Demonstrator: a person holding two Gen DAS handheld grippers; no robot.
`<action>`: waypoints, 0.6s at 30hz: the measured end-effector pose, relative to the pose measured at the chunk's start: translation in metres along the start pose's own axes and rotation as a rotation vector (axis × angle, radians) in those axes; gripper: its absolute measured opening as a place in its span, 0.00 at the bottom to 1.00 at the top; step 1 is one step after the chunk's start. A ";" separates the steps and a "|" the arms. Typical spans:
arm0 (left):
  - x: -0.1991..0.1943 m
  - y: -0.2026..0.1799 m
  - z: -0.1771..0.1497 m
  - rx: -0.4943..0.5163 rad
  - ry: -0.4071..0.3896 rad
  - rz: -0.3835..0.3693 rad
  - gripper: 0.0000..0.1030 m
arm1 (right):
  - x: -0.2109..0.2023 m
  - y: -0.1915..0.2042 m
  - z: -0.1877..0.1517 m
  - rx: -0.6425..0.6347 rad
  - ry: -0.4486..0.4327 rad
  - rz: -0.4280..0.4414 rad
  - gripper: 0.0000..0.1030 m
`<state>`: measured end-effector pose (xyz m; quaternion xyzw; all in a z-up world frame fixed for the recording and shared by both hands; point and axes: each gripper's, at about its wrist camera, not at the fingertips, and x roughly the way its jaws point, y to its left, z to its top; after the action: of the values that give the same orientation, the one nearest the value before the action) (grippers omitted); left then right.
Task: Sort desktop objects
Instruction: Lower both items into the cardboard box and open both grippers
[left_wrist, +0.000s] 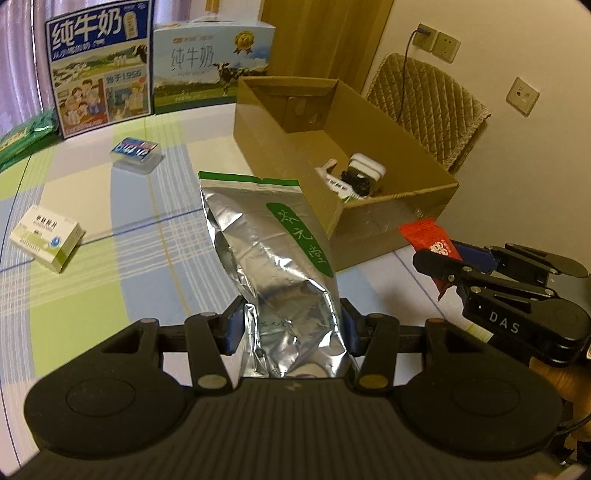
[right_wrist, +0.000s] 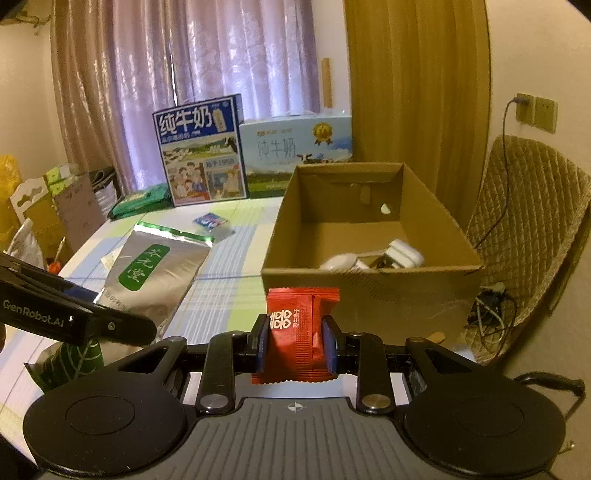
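Left tongs (left_wrist: 291, 325) pinch a crinkled silver foil pouch (left_wrist: 273, 258); right tongs (right_wrist: 295, 341) pinch a glossy red, seemingly plastic, sachet (right_wrist: 295, 328).

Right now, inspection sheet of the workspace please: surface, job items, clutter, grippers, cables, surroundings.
Surface: checked green-and-blue tablecloth, flat.
Job's things: open brown cardboard box holding white items; white-green medicine carton and small blue packet lying loose on the cloth.
Clutter: two milk cartons at the far edge; green bags beside them.
Grippers: left gripper shut on silver foil pouch; right gripper shut on red snack sachet.
Cables: dark cord from wall socket; tangle by the chair.
Surroundings: quilted chair, pink curtains.
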<state>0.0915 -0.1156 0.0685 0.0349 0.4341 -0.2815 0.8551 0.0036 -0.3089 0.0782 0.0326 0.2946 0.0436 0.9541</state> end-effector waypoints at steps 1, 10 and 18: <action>0.000 -0.002 0.003 0.006 -0.002 -0.001 0.45 | -0.001 -0.002 0.002 0.000 -0.005 -0.003 0.26; 0.006 -0.030 0.032 0.070 -0.030 -0.014 0.45 | -0.007 -0.026 0.025 0.004 -0.051 -0.032 0.26; 0.015 -0.051 0.047 0.104 -0.038 -0.034 0.45 | -0.006 -0.042 0.041 0.006 -0.078 -0.050 0.26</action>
<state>0.1059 -0.1790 0.0958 0.0664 0.4030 -0.3188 0.8553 0.0247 -0.3530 0.1115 0.0297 0.2583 0.0173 0.9655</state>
